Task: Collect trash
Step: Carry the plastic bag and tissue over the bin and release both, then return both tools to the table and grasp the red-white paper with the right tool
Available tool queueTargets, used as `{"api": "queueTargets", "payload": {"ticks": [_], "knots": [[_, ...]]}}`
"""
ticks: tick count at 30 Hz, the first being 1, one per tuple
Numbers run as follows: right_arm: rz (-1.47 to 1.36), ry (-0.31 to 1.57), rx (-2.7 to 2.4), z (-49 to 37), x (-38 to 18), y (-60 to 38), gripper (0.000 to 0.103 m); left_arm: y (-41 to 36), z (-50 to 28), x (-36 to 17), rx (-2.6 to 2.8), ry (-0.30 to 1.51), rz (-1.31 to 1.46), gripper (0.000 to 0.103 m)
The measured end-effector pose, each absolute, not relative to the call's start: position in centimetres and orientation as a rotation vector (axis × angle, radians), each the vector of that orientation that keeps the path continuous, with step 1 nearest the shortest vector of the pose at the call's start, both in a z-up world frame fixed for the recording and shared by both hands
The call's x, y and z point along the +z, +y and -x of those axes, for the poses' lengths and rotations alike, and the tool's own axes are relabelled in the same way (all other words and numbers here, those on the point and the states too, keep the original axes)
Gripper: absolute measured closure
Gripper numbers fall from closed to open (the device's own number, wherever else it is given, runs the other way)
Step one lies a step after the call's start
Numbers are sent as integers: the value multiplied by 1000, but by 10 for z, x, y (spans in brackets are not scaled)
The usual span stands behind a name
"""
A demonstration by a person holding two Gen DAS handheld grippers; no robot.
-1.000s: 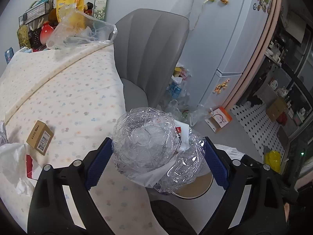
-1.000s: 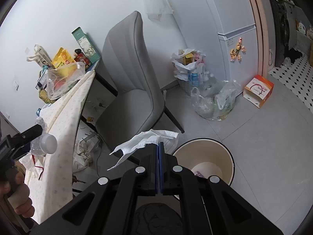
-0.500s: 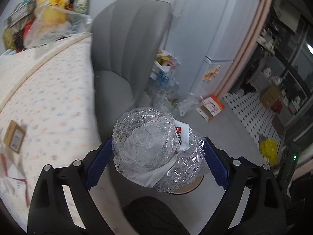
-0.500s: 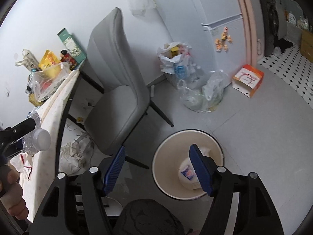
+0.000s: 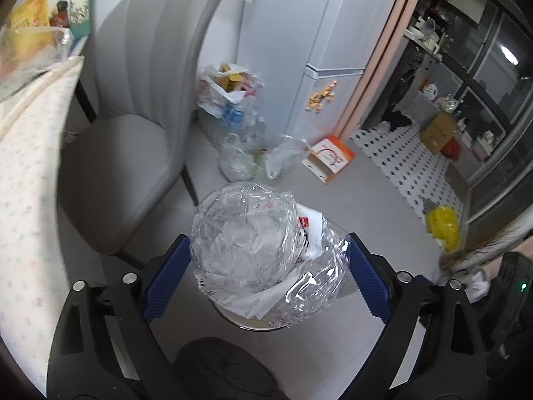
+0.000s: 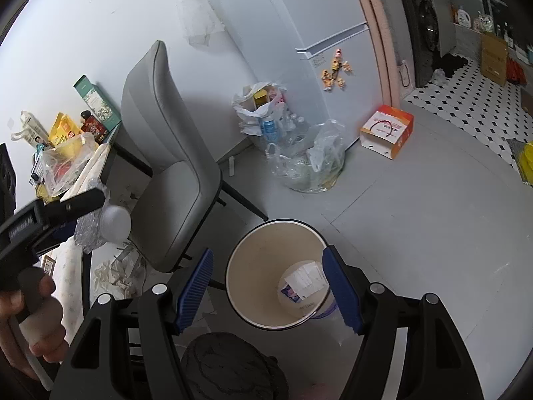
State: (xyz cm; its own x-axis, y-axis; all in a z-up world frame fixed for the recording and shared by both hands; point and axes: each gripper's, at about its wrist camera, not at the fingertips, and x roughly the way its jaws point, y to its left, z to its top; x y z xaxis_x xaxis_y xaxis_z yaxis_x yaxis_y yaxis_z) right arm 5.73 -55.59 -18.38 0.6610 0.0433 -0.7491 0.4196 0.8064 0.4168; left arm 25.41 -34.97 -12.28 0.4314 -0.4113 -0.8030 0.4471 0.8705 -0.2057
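My left gripper (image 5: 266, 278) is shut on a crushed clear plastic bottle (image 5: 253, 243) with a white label. It holds the bottle in the air over the floor, beside the table edge. From the right wrist view the same bottle (image 6: 100, 225) shows at the left, white cap forward. My right gripper (image 6: 269, 286) is open and empty, right above a round cream trash bin (image 6: 256, 266). White paper (image 6: 304, 281) lies in the bottom of the bin. The bin's rim (image 5: 256, 325) peeks out under the bottle in the left wrist view.
A grey chair (image 6: 173, 173) stands between the table (image 5: 23, 173) and the bin. Plastic bags of bottles (image 6: 299, 156) and an orange-white box (image 6: 388, 130) sit on the floor by the fridge (image 6: 319, 33). Crumpled paper (image 6: 110, 273) lies under the table.
My right gripper opened and let the white tissue fall into the bin. My left gripper swung with the bottle away from the table towards the floor and the bin.
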Motion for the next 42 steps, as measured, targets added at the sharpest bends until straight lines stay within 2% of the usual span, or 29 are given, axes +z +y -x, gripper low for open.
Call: {"api": "queueTargets", "payload": {"ticks": [13, 20, 42], "knots": [[-588, 825, -181, -62, -173, -538, 35, -307, -245, -96, -494, 946, 24, 6], [-534, 815, -132, -73, -149, -508, 35, -248, -235, -66, -425, 870, 89, 6], [-319, 800, 92, -113, -82, -352, 33, -60, -191, -42, -220, 722, 277, 6]]}}
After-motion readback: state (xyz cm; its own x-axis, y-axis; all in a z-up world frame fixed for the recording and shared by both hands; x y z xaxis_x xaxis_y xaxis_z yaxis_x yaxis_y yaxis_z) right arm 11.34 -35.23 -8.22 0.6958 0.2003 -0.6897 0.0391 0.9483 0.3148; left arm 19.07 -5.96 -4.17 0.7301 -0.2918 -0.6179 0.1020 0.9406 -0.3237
